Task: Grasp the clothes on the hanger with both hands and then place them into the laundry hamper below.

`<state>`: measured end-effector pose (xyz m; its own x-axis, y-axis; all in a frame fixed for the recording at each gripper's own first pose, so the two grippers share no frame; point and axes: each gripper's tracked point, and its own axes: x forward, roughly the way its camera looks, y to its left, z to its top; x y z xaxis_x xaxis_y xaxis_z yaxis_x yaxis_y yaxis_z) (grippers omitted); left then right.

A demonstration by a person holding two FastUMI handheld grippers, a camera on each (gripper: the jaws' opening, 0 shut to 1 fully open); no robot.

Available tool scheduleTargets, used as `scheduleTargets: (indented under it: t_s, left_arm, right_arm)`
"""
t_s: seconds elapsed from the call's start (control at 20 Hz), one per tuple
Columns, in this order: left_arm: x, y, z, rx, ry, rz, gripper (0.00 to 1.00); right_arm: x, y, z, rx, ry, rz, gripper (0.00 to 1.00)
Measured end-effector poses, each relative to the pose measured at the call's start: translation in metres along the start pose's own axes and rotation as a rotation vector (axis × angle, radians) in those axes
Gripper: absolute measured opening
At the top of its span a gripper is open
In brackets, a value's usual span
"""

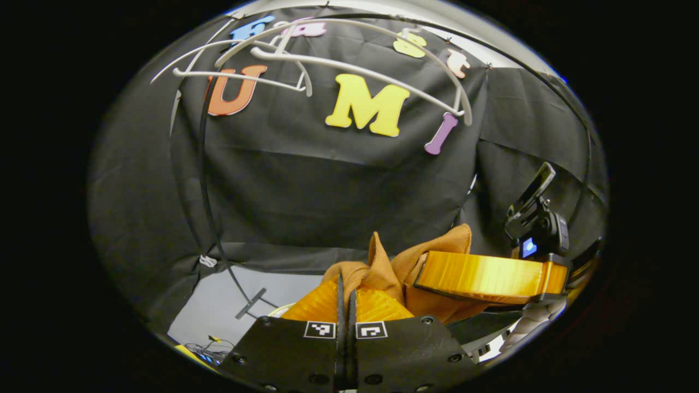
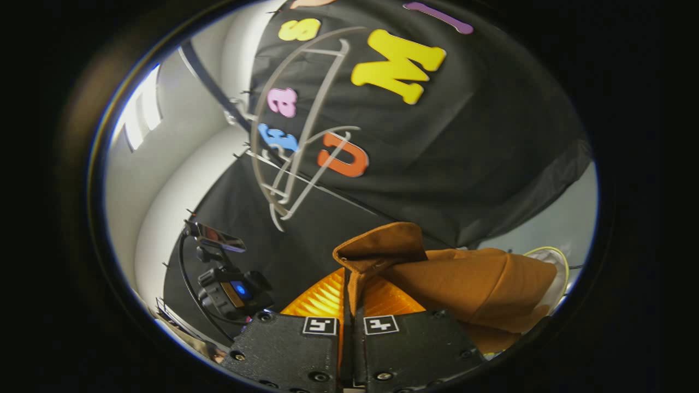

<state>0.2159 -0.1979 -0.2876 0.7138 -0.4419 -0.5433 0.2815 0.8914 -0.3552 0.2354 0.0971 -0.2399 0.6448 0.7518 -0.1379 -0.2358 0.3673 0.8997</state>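
Now both tools pinch the brown garment.

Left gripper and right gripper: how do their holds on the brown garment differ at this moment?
The left gripper pinches a narrow peak of the brown garment, with cloth rising just past its fingertips; the right gripper pinches a folded edge, and a broad drape spreads off to one side. In the left gripper view, the right gripper lies sideways across the cloth. Both are shut on it, and the white hangers above are bare.
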Motion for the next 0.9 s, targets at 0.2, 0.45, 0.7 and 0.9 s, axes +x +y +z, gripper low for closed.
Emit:
scheduleTargets:
  t_s: [0.2, 0.45, 0.7, 0.9]
  left_arm:
    - [0.018, 0.008, -0.027, 0.006, 0.045, 0.036, 0.0]
    - [0.028, 0.029, -0.09, -0.025, 0.162, 0.056, 0.0]
    - [0.033, 0.037, -0.15, -0.067, 0.271, 0.088, 0.0]
    - [0.017, 0.039, -0.2, -0.112, 0.376, 0.112, 0.05]
  right_arm:
    - [0.012, -0.038, -0.01, -0.033, 0.086, -0.102, 0.06]
    - [0.02, -0.096, -0.041, -0.043, 0.217, -0.235, 0.06]
    - [0.0, -0.165, -0.084, -0.079, 0.359, -0.42, 0.06]
    - [-0.02, -0.211, -0.114, -0.081, 0.454, -0.555, 0.06]
